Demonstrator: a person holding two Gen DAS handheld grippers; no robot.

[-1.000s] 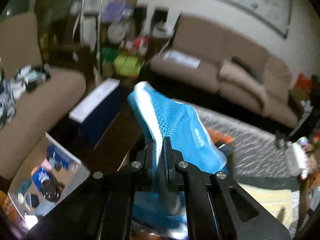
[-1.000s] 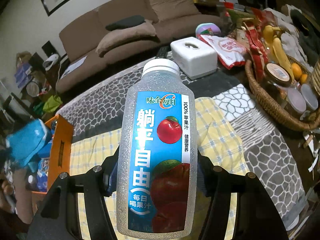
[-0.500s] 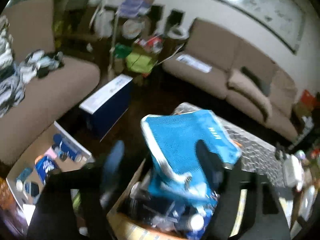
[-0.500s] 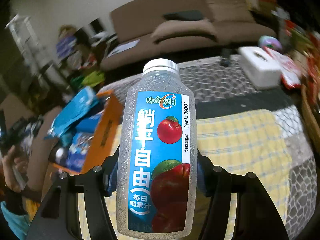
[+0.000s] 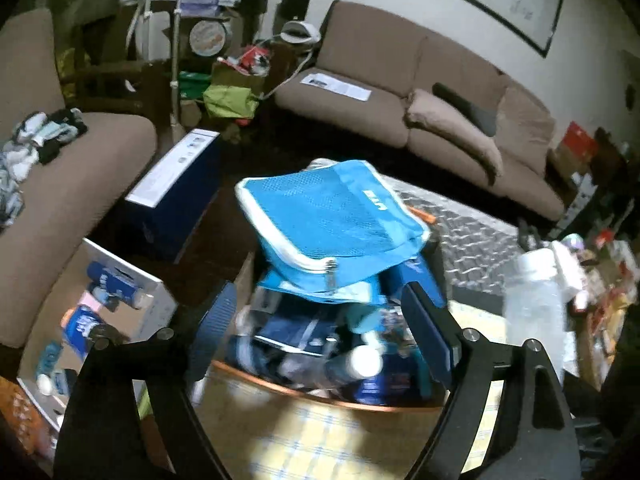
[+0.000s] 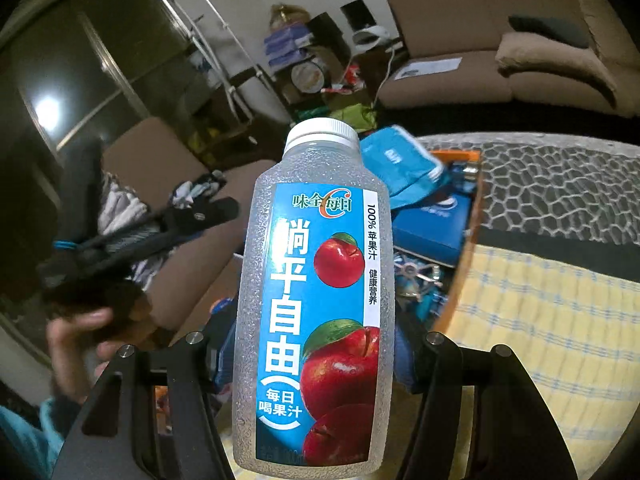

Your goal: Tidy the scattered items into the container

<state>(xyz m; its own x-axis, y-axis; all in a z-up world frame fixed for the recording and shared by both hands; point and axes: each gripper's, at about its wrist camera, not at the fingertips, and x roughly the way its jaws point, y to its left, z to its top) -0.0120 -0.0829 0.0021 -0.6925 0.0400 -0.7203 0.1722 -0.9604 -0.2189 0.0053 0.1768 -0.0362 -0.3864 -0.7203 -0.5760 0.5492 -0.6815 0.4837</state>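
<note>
A blue mesh pouch [image 5: 332, 220] lies on top of the orange-rimmed box [image 5: 320, 398], which is packed with blue packets and small bottles. My left gripper [image 5: 320, 328] hovers over the box's near edge. Its jaws are opening, their pads are off the pouch and nothing is gripped. My right gripper [image 6: 316, 356] is shut on an upright apple juice bottle [image 6: 316, 292] with a white cap and blue label. In the right wrist view, the box [image 6: 468, 248] and the pouch [image 6: 400, 164] sit just behind the bottle. In the left wrist view the bottle [image 5: 536, 300] shows blurred at the right.
A yellow checked cloth [image 6: 540, 320] and a grey patterned cloth [image 6: 560, 184] cover the table. A navy carton [image 5: 172, 196] and an open cardboard box [image 5: 92, 320] stand on the floor to the left. Brown sofas [image 5: 400, 80] ring the room. A person's hand [image 6: 76, 336] shows at left.
My left gripper opened and let go of the blue pouch, which now rests on the box. My right gripper swung left with the bottle, bringing the box into its view.
</note>
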